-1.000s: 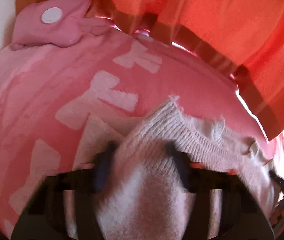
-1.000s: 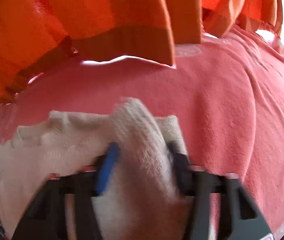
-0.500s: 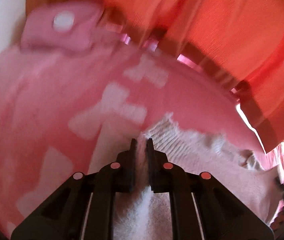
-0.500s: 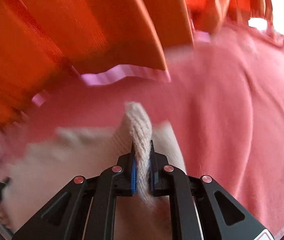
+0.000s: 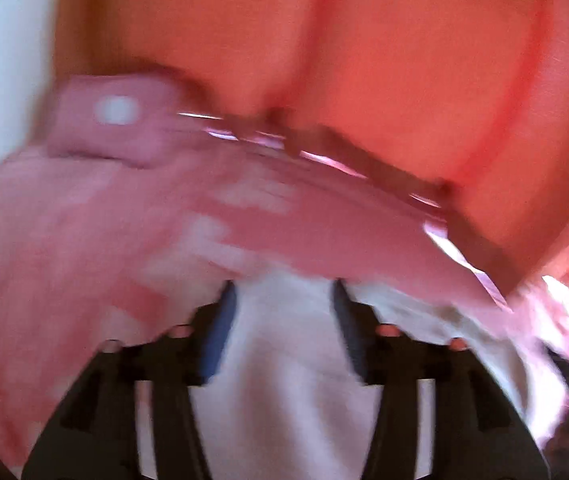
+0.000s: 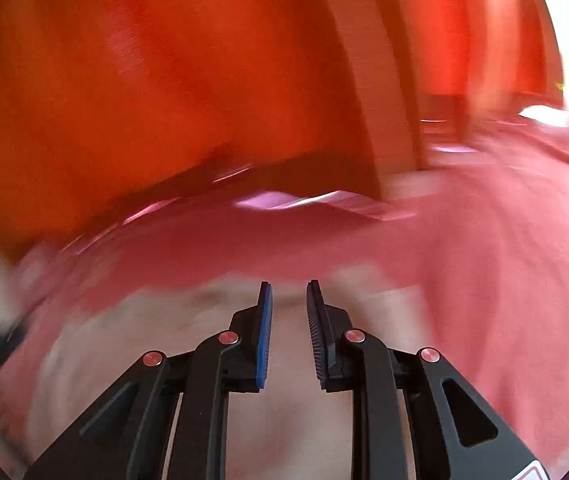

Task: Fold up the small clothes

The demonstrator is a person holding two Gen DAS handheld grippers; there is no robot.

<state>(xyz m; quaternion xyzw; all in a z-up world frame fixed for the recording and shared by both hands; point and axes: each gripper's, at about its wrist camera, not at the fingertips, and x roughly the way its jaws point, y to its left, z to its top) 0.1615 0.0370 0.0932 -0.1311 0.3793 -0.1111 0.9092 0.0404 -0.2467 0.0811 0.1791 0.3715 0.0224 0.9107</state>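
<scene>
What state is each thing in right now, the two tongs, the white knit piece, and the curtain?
Left tongs: open, straddling the white knit.
Right tongs: open, nothing between them.
White knit garment: lying on the pink blanket, released.
Orange curtain: hanging, hem at blanket.

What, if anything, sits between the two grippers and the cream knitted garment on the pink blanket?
Nothing visible. The left gripper and the right gripper are both open directly over the cream knitted garment, which lies on the pink blanket. Motion blur hides fine detail.

Both tools (image 5: pixel 282 300) (image 6: pixel 288 300) parted (left blurred)
</scene>
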